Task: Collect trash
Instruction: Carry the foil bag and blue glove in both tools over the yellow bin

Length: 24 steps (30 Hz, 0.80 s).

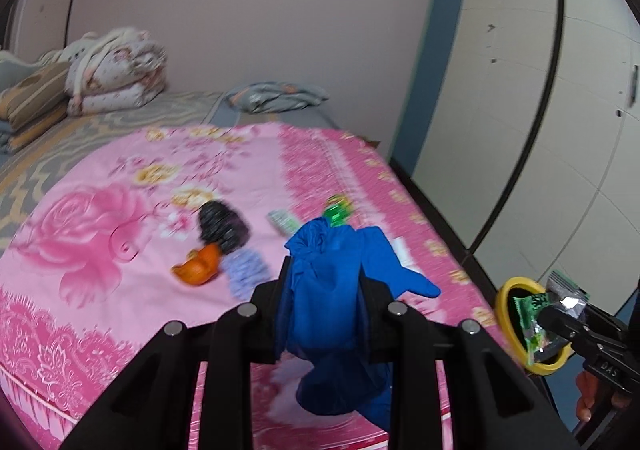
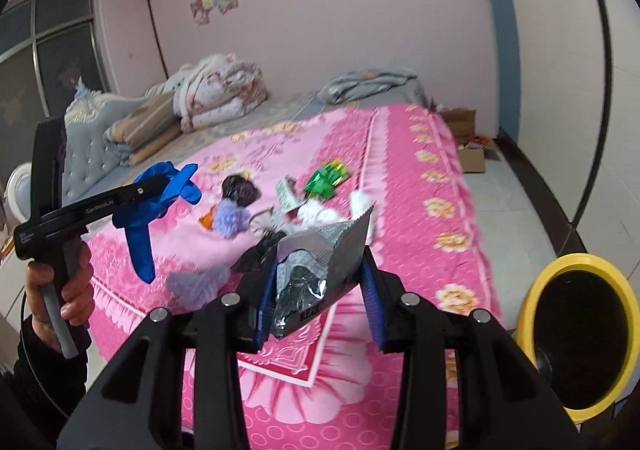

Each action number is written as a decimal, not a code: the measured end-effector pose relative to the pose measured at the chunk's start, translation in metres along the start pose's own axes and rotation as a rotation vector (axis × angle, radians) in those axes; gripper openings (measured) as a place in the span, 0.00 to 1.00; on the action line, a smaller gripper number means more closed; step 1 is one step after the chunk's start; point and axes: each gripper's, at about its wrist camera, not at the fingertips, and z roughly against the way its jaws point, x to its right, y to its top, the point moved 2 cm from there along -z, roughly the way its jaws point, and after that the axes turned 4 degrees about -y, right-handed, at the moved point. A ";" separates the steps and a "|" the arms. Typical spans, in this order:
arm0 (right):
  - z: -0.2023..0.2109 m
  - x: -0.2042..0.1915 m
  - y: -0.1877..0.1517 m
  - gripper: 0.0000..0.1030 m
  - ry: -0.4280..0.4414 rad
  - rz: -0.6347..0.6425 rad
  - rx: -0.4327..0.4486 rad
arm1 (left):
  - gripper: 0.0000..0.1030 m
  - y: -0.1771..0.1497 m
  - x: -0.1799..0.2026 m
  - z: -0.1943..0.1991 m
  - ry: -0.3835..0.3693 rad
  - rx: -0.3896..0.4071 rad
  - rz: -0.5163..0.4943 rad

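I'm working over a bed with a pink floral sheet (image 2: 404, 186), folded quilts (image 2: 216, 94) far beyond my jaws against the pink wall. Off to the right of my right jaws stands the yellow bin (image 2: 576, 334), its dark mouth facing me.

My left gripper (image 1: 324, 286) is pinching a blue glove (image 1: 332, 290); it droops limp on both sides of the jaws, so I judge it soft, light and stretchy, best held at a bunched fold. My right gripper (image 2: 320, 282) is clamped on a silver foil wrapper (image 2: 324, 262), which sticks up between the pads; I expect it to be crinkly, nearly weightless and slippery, so a flat squeeze across the body suits it.

Ahead of both jaws more litter lies on the sheet: a green wrapper (image 2: 324, 180), a dark wad (image 2: 240, 190), a lilac fuzzy scrap (image 2: 230, 216), orange peel (image 1: 198, 264).
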 end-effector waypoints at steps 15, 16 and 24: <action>0.061 0.080 0.041 0.35 -0.178 -0.124 0.151 | 0.24 0.048 0.094 -0.013 -0.166 0.046 -0.067; 0.065 0.086 0.043 0.35 -0.190 -0.130 0.159 | 0.24 0.052 0.102 -0.015 -0.174 0.048 -0.076; 0.095 0.141 0.063 0.35 -0.316 -0.209 0.232 | 0.24 0.070 0.154 -0.033 -0.243 0.041 -0.123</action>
